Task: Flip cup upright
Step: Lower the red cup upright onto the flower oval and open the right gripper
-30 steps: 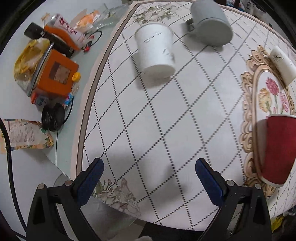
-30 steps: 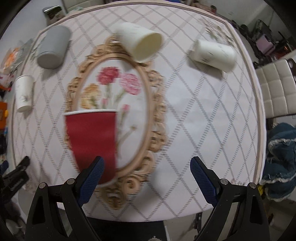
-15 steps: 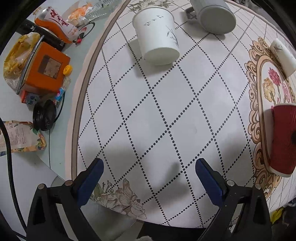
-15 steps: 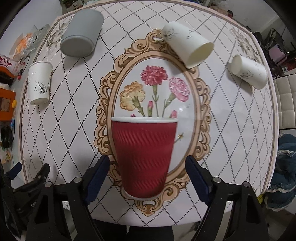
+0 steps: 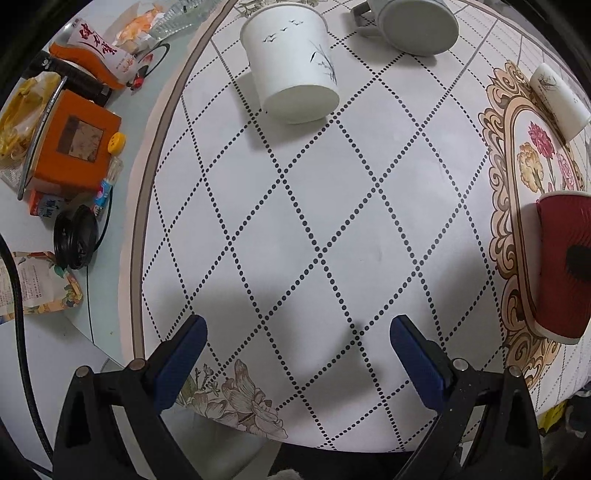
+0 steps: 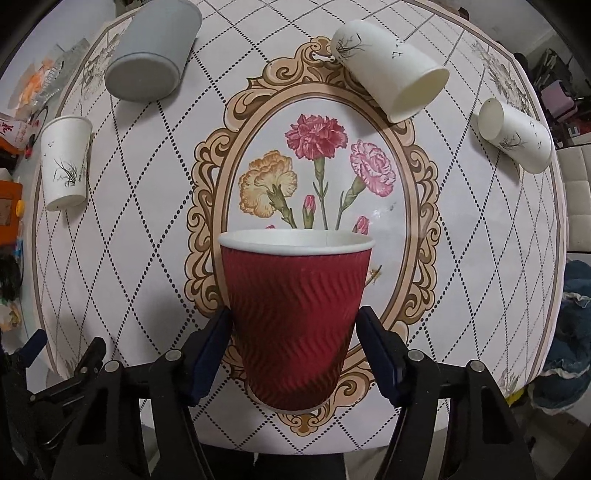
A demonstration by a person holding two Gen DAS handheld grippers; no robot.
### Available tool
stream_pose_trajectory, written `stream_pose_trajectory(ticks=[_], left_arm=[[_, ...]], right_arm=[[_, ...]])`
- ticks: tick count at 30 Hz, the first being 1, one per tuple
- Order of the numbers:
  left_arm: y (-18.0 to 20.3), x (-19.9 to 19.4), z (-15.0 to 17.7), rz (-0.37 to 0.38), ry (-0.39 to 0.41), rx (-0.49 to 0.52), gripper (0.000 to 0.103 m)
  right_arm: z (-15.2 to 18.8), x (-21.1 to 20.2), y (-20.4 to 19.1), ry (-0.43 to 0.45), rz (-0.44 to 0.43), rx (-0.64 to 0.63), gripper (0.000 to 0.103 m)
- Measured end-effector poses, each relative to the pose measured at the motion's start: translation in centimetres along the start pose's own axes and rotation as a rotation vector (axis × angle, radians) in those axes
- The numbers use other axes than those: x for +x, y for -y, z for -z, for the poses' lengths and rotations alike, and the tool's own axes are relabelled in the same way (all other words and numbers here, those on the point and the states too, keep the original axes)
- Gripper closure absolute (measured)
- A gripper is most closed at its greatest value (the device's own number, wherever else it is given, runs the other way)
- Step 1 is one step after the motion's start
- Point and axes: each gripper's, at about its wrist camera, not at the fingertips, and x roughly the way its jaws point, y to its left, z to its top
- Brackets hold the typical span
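A red ribbed paper cup with a white rim lies on the flowered oval of the tablecloth, mouth away from me. My right gripper has its blue pads on both sides of the cup's body, closed against it. The cup also shows at the right edge of the left wrist view. My left gripper is open and empty over the tablecloth's near left part, well left of the red cup.
A white paper cup and a grey mug lie at the far left. Two more white cups lie at the far right. Boxes, packets and a cable clutter the left table edge.
My right gripper moved over the red cup and its pads closed in onto the cup's sides. My left gripper drifted slightly closer to the table and stayed open.
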Motion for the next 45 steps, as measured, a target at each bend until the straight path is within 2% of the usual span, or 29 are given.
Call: stream_pose_trajectory(ticks=[5, 8, 14, 20, 25, 30, 37, 41, 45], left_arm=[[-0.6, 0.1, -0.3, 0.020, -0.018, -0.009, 0.002], [-0.9, 0.2, -0.8, 0.034, -0.029, -0.024, 0.002], [-1.4, 0.7, -2.7, 0.073, -0.046, -0.063, 0.002], [-0.6, 1.6, -4.8, 0.049, -0.019, -0.031, 0.002], [0.1, 2.2, -5.6, 0.025, 0.009, 0.007, 0.002], [0.3, 1.7, -4.8, 0.032, 0.026, 0.028, 0.002], [0.9, -1.3, -3.0, 0.023, 0.112, 0.079, 0.002], [1.0, -3.1, -1.7, 0.021, 0.143, 0.082, 0.002], [0.8, -4.8, 0.0, 0.018, 0.181, 0.085, 0.002]], right_arm=[[0.3, -1.2, 1.0, 0.060, -0.046, 0.022, 0.033], [0.8, -2.7, 1.2, 0.153, -0.069, 0.025, 0.033], [0.2, -5.0, -0.2, 0.403, -0.099, 0.051, 0.033], [-1.6, -3.8, -1.5, 0.619, -0.041, 0.069, 0.033], [-1.5, -2.0, -2.1, 0.708, -0.002, 0.066, 0.033], [0.5, -1.6, -2.5, 0.735, 0.004, 0.035, 0.033], [3.2, -1.7, -2.2, 0.677, -0.003, 0.033, 0.032], [4.8, -1.8, -1.7, 0.640, -0.008, 0.045, 0.020], [6.8, -2.8, -0.9, 0.616, 0.003, 0.054, 0.018]])
